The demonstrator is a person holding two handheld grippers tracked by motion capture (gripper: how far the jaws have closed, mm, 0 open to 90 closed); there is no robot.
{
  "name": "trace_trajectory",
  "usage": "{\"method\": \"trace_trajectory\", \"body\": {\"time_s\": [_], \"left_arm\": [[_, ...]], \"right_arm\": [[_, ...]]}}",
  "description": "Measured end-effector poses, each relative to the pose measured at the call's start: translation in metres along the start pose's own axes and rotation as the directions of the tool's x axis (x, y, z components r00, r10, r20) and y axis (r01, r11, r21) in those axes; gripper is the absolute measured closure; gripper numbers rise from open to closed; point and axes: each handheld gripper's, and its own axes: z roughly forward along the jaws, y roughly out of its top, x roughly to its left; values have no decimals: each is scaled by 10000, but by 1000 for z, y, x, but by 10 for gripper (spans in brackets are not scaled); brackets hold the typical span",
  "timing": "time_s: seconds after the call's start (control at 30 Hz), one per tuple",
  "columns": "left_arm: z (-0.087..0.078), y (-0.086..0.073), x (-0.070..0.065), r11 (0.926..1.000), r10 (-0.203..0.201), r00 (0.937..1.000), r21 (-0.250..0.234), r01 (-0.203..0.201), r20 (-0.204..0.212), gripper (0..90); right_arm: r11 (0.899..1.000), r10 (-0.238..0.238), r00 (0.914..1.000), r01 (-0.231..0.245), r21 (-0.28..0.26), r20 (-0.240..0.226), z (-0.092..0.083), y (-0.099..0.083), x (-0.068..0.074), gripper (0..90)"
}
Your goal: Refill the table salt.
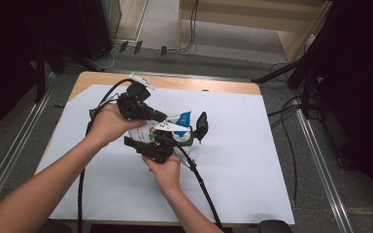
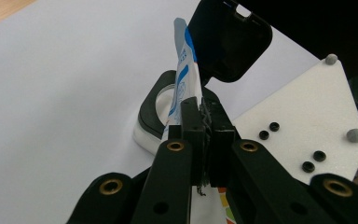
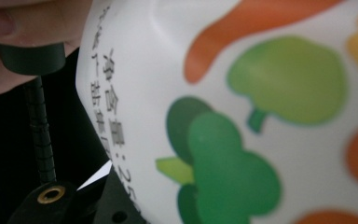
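Two hands work over the white-covered worktop (image 1: 252, 160), where the right gripper (image 1: 162, 145) clasps a printed white tub (image 3: 242, 116) while the left gripper (image 2: 205, 121) pinches a blue-and-white pouch (image 2: 182, 70) above its black-rimmed mouth.

Both grippers' fingers (image 2: 200, 122) clamped together.

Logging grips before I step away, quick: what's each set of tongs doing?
Left tongs: closed on the blue-white sachet.
Right tongs: against the white container; grip cannot be told.
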Motion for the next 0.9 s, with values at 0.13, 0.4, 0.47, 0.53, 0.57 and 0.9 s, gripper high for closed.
{"method": "trace_trajectory", "body": {"time_s": [0.13,0.4,0.47,0.53,0.57,0.9], "left_arm": [[-1,0,0,10000,13,10000,-39,-13,-13,900],[-3,0,1,9999,-31,10000,-144,31,12,900],[-3,0,1,9999,-15,10000,-104,15,-5,900],[-2,1,0,10000,-10,10000,-74,9,-61,900],[-1,2,0,10000,21,10000,-84,-21,-32,900],[-1,5,-1,9999,11,10000,-107,-12,-27,899]], "right_arm": [[9998,-177,9998,176,91,84,0,1,0,662],[9995,-287,9995,285,151,138,0,2,0,662],[9996,-240,9997,239,141,78,0,2,-1,661],[9998,-154,9999,154,102,-19,0,3,-1,659],[9999,-119,9999,120,103,-62,0,3,-2,658],[9999,86,9994,-88,-56,-334,-2,7,-2,657]]}}
